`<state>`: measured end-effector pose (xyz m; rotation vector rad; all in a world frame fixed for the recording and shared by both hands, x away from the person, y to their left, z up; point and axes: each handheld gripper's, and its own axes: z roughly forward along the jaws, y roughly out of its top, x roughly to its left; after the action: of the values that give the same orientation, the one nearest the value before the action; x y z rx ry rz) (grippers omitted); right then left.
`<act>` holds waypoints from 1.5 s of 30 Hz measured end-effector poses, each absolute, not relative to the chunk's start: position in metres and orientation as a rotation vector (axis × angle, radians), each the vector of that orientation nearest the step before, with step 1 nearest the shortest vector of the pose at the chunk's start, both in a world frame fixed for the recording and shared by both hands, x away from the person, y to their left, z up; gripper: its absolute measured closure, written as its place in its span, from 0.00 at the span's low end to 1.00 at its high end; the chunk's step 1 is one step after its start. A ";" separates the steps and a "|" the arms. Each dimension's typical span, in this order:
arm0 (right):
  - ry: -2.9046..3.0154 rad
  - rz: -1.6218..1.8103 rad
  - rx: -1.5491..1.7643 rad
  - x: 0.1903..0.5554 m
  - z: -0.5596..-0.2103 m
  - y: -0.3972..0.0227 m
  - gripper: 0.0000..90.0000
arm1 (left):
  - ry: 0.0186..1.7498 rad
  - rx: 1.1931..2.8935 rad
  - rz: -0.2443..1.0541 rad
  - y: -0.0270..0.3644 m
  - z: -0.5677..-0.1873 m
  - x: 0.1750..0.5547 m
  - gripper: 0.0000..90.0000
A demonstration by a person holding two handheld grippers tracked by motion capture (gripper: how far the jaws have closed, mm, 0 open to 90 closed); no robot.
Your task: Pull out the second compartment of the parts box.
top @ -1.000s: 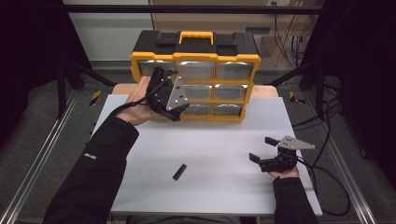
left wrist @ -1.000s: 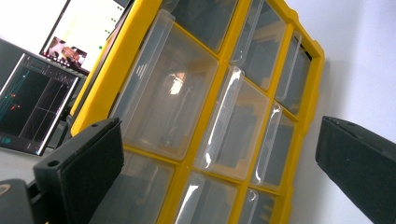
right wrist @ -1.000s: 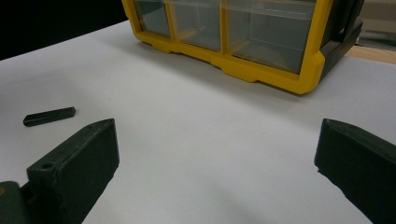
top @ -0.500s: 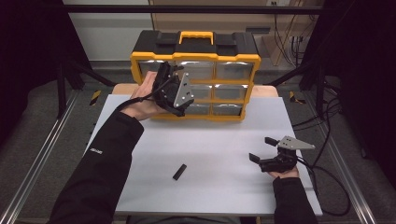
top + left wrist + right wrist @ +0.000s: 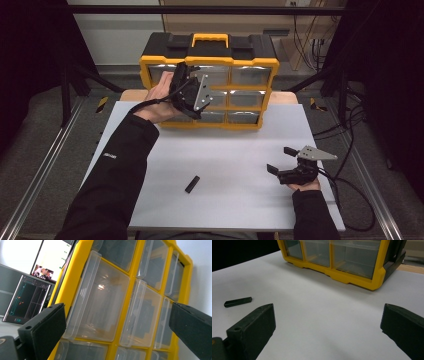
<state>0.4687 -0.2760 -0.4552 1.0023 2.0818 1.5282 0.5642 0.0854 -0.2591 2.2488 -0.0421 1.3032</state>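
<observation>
Left gripper [image 5: 192, 90] wide open, empty, raised at organizer [image 5: 210, 82] upper-left drawer [image 5: 100, 302] to pull it | right gripper [image 5: 286, 160] open, empty, parked near table's [image 5: 225, 160] right edge | black bar [image 5: 192, 184] front-centre

White table [image 5: 225, 150] — yellow drawer organiser [image 5: 250, 95] at its far edge, small black bar [image 5: 192, 184] near the front.

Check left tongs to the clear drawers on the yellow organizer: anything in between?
Nothing visible. The left tongs stand open right at the yellow organizer; in the left gripper view a clear drawer sits between the jaws with only open air before it.
</observation>
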 end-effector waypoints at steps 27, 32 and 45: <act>2.083 1.525 1.003 0.469 -0.455 -0.276 0.01 | -0.083 2.259 1.428 0.071 -0.268 0.587 0.01; 2.083 1.525 1.005 0.469 -0.455 -0.276 0.00 | -0.086 2.263 1.452 0.071 -0.269 0.590 0.01; 2.080 1.530 1.006 0.468 -0.455 -0.276 0.01 | -0.128 2.287 1.519 0.069 -0.277 0.594 0.03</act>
<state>0.4684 -0.2764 -0.4547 1.0062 2.0800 1.5304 0.5944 0.0686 -0.2772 2.2867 -0.1277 1.5185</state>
